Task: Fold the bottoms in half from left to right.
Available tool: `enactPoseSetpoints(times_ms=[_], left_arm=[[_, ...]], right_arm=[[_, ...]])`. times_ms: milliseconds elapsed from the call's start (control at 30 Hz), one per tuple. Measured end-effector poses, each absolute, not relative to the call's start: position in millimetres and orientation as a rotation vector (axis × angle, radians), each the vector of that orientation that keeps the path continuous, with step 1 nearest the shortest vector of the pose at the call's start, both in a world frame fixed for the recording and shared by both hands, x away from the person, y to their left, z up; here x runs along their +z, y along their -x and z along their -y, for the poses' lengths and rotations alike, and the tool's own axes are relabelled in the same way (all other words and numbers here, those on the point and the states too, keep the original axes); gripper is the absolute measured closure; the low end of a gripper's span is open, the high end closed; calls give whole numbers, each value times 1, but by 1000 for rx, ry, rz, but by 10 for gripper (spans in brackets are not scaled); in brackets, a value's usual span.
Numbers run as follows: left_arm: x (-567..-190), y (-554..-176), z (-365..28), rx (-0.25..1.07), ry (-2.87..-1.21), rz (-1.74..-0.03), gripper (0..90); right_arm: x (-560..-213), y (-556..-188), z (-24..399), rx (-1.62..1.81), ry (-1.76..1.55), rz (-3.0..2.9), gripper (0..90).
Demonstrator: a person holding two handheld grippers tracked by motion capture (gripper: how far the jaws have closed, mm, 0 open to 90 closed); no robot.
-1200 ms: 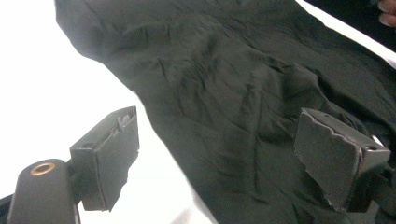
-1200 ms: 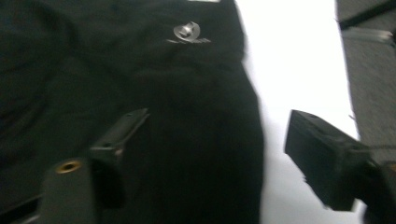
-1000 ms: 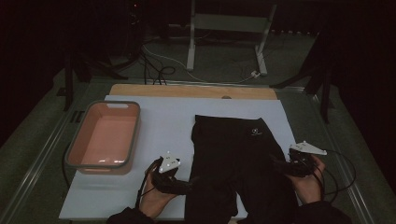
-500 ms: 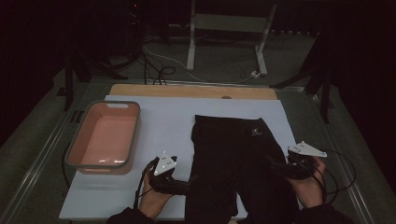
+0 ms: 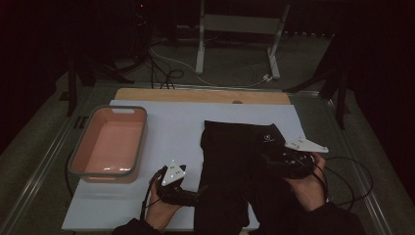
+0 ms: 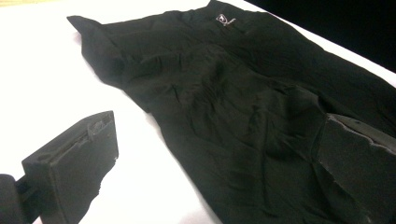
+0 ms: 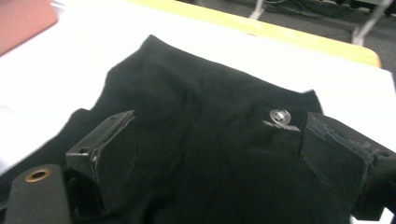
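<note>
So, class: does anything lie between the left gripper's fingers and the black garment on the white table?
Nothing visible does. The left gripper is open at the black fabric garment's edge, with bare white table beside it.

A table with a white top, carrying a garment and a tub

The table (image 5: 166, 142) has a white surface, and along its far edge runs a strip of light wood (image 5: 200, 95). On the right half of the white surface lies a black garment (image 5: 240, 161), spread flat, with some soft wrinkles; its waistband end points to the far side and it has a small pale logo (image 5: 267, 139) near that end. The near part of the garment reaches the near edge of the table. On the left half stands a pink tub (image 5: 108, 146) with a grey rim, well apart from the garment, with bare white surface between them.
</note>
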State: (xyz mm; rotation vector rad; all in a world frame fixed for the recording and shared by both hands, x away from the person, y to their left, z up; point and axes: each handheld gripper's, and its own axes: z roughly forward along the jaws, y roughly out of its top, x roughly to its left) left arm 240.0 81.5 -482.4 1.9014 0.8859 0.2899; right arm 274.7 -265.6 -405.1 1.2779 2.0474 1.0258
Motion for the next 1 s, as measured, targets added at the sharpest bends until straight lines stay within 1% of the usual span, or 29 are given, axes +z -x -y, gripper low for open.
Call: enactPoseSetpoints(times_ms=[267, 467, 1000], left_arm=[[-483, -237, -82, 301, -1916, -867, 0], [-483, -236, -82, 310, -1928, -861, 0], [-484, -237, -85, 328, -1917, -864, 0]], right_arm=[[-398, -294, 218, 1089, -1207, -2081, 117], [-398, -302, 194, 1142, -1173, -2088, 118], [-400, -322, 170, 1293, -1181, -2054, 119]])
